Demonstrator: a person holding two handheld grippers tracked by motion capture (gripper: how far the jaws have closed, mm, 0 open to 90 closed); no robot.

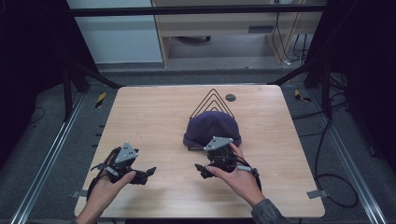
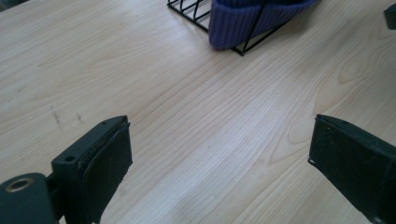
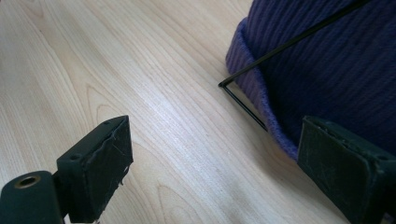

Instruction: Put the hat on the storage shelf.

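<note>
Beanie [image 1: 212,128] on wire rack [image 1: 214,100]; right gripper [image 1: 201,171] beside it — jaws apart.

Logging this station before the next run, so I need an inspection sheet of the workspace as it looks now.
Surface: wooden table, bare wood, small dark disc near far edge.
Job's things: purple beanie draped on black wire rack.
Clutter: nothing seen.
Grippers: left hand-held gripper open over bare wood; right hand-held gripper open beside the beanie's rim, nothing held.
Cables: black cables on floor, right.
Surroundings: metal rails, dark curtains.
</note>
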